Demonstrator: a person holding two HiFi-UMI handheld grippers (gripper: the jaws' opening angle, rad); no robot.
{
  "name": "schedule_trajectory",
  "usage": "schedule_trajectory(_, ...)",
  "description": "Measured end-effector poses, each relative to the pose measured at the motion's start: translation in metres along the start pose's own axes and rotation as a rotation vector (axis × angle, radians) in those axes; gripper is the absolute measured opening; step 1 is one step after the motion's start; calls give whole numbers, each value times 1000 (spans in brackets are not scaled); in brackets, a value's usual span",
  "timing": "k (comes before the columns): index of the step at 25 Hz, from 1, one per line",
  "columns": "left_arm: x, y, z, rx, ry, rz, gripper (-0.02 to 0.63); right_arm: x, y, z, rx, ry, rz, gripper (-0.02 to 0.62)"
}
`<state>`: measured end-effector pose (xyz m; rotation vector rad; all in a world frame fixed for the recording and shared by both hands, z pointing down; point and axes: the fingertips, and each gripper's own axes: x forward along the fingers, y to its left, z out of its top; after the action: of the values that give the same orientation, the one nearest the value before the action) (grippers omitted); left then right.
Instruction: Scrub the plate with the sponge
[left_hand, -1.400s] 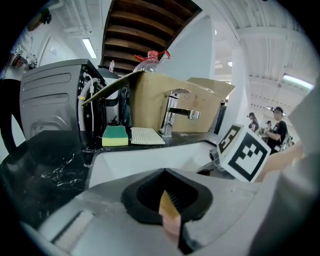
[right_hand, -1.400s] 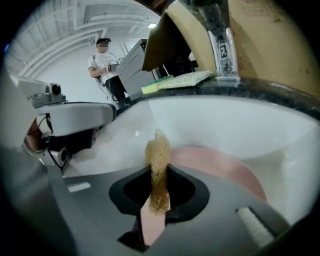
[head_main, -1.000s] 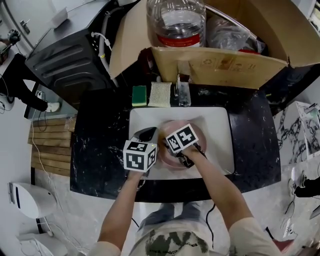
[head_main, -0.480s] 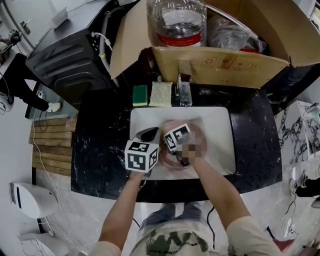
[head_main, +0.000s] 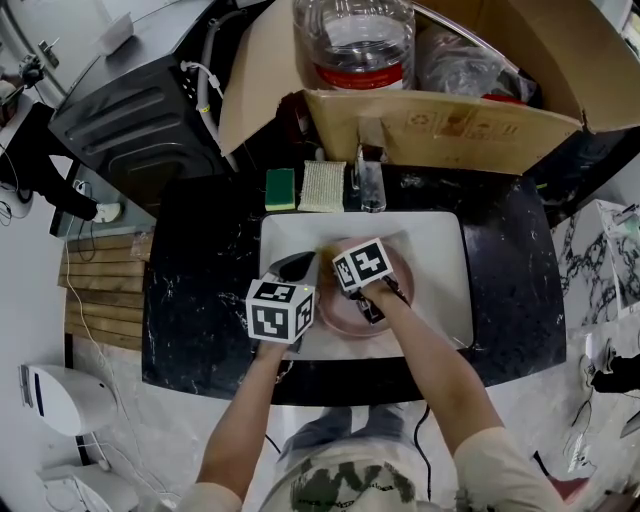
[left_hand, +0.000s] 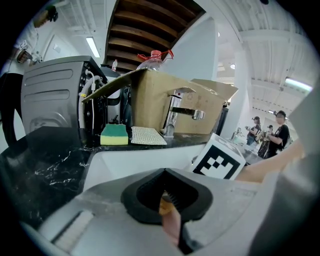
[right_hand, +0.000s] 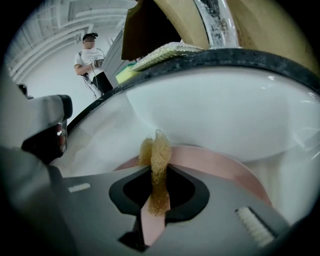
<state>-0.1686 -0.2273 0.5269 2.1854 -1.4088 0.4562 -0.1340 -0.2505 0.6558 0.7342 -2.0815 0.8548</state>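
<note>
Clamping tan mesh sponge (right_hand: 159, 150) in right gripper (right_hand: 158, 192) over pink plate (right_hand: 220, 167), pinching plate's 9 o'clock rim with left gripper (left_hand: 167, 206), inside white sink (head_main: 435, 245).

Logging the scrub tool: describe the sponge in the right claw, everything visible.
The sponge is a tan, open-mesh pad, folded thin and pinched edge-on between the right claw's shut jaws. Its frayed top sticks out past them above the pink plate, which lies in the white sink.
</note>
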Motion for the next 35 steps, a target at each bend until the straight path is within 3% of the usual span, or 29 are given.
schedule_trajectory(13, -2, 7, -1, 8, 10, 19, 5, -9, -36, -3, 44, -1, -110, 58)
schedule_trajectory(35, 1, 2, -2, 19, 15, 10, 5, -59, -94, -40, 112, 86, -318, 58)
